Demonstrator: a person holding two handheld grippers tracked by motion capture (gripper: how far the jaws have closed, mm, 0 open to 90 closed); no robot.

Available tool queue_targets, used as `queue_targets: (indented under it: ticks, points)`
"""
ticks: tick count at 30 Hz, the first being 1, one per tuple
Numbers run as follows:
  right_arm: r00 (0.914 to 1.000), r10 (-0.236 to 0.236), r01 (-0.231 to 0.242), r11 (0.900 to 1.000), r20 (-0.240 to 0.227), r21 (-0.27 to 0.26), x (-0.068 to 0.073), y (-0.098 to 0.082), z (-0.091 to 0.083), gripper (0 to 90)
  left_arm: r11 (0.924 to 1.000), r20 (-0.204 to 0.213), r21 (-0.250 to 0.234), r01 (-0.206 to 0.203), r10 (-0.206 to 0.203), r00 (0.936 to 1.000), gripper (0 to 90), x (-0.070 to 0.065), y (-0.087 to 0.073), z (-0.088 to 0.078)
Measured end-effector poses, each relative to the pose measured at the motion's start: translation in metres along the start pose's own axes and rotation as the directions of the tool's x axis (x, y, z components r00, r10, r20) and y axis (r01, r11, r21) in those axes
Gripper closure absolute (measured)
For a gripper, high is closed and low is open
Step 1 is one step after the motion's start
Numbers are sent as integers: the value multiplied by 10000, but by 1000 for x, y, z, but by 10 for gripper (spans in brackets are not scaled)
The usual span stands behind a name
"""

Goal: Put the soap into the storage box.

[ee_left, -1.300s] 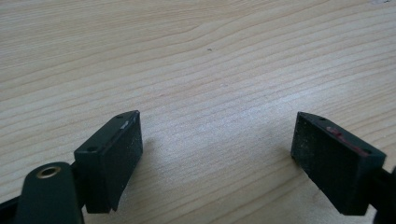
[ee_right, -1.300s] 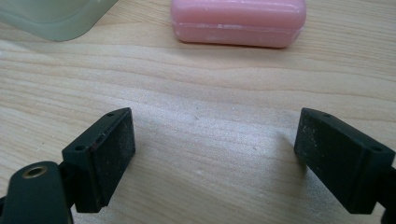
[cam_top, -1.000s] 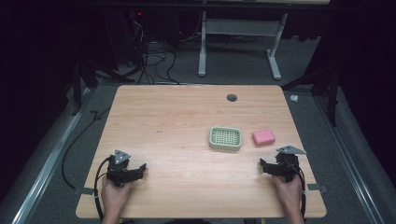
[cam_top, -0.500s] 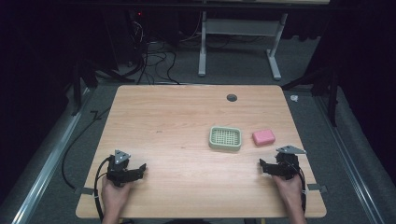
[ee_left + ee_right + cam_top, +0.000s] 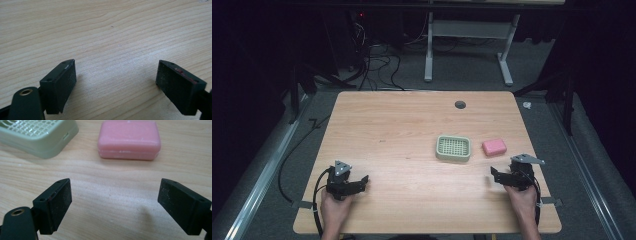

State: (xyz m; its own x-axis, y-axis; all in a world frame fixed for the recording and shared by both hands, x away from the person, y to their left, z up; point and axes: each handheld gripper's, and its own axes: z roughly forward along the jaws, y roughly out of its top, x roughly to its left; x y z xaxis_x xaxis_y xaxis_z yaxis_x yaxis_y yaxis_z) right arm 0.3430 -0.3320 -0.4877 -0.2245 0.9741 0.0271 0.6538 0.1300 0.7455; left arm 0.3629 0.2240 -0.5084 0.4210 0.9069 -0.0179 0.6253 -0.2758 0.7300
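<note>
Both hand-held grippers rest low on the bench, each with its jaws spread wide and nothing between them. Left hand-held gripper sits near the front left corner; right hand-held gripper sits near the front right. That bench is pale wood grain with a dark round hole near its far edge (grey carpet and loose cables lie beyond it, along with a white desk frame). A pink soap bar lies flat just ahead of the right jaws, well clear of them. Beside it stands a green slotted soap dish, close but not touching. Each hand grips from the bench's front edge, the right hand pointing its jaws leftward.
</note>
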Motion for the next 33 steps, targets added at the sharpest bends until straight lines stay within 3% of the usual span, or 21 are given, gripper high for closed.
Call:
queue_targets:
  ticks: [5, 11, 17, 33]
  points:
    - [10000, 35, -33, 9994, 49, -332, 1, 8, -4, 127, 10000, 0, -1, 0, 0, 10000, 169, 0, 0, 0]
    - [10000, 17, -15, 9994, 42, -349, 1, 19, -6, 127, 10000, 0, -2, 0, 0, 10000, 169, 0, 0, 0]
    - [9994, -295, 301, 9991, 199, -285, 3, 32, -2, 127, 10000, 1, -1, 1, -1, 10000, 169, 0, 0, 0]
    - [9991, -315, 325, 9988, 287, -378, 0, 60, 10, 124, 10000, 3, -2, 2, -2, 10000, 169, 0, 0, 0]
